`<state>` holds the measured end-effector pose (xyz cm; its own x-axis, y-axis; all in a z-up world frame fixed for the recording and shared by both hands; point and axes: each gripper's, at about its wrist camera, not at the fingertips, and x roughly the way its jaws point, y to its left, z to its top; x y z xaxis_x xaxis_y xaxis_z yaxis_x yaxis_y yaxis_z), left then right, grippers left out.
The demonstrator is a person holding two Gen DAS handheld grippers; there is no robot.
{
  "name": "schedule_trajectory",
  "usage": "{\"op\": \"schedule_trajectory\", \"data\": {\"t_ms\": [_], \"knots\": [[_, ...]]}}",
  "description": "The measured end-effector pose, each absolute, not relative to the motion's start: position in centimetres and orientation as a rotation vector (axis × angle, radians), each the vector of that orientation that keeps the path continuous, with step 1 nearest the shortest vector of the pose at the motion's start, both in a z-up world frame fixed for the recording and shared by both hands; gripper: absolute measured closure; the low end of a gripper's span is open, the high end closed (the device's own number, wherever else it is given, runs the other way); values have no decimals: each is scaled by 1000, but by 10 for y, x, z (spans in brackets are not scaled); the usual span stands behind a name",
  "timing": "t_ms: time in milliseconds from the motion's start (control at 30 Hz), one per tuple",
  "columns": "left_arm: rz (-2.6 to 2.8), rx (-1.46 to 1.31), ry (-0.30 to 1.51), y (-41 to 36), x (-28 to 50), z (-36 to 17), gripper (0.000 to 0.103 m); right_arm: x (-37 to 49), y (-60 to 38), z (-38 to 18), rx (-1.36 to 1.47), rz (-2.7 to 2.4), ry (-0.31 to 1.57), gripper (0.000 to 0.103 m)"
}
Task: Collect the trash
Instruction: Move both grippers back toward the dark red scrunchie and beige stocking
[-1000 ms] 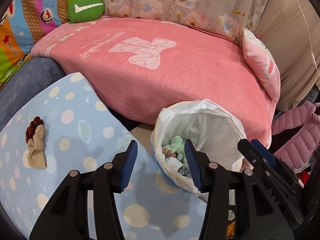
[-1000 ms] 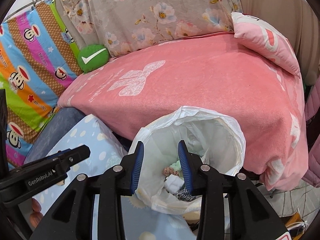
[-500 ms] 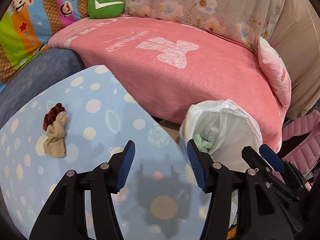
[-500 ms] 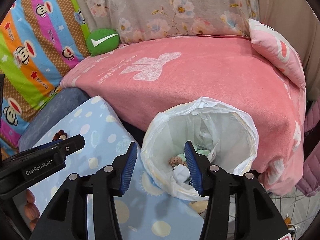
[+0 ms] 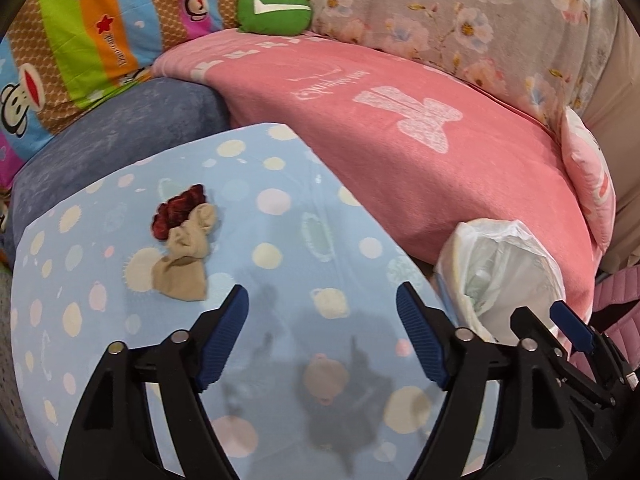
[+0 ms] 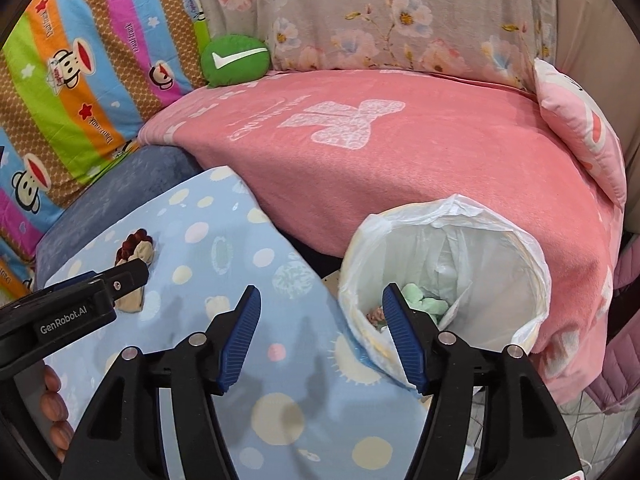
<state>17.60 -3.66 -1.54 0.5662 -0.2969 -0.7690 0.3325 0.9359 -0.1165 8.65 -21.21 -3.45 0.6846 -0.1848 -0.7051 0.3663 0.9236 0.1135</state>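
A crumpled beige sock-like cloth (image 5: 185, 262) with a dark red bunch (image 5: 176, 210) lies on the blue dotted table cover (image 5: 280, 240), left of centre; it also shows in the right wrist view (image 6: 136, 246). A bin lined with a white plastic bag (image 6: 444, 276) stands right of the table and holds green and other scraps (image 6: 424, 304); it shows in the left wrist view too (image 5: 496, 268). My left gripper (image 5: 322, 338) is open and empty above the table. My right gripper (image 6: 322, 334) is open and empty at the bin's left rim.
A sofa with a pink blanket (image 6: 400, 152) runs behind the table and bin. A green cushion (image 6: 234, 60) and a pink pillow (image 6: 580, 128) lie on it. A striped cartoon cover (image 6: 80, 72) hangs at left. Pink padded clothing (image 5: 616, 292) sits far right.
Both grippers have swung left, away from over the bin and toward the table. Both jaws have opened wider. The beige cloth now sits closer to the left gripper.
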Motion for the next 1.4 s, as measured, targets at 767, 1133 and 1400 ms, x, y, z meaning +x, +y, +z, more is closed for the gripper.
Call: {"op": "schedule_trajectory", "data": {"t_ms": [767,1133,1400], "knots": [[-75,-40,947,115,222,-52,21,160,-83,-67,159,-108,869,28],[-2,-13,966,161,257,-60,21,215,-30,-90,184,-12,918,28],[1,-4,953,175,288,-67,21,265,-3,-109,208,43,932,30]]}}
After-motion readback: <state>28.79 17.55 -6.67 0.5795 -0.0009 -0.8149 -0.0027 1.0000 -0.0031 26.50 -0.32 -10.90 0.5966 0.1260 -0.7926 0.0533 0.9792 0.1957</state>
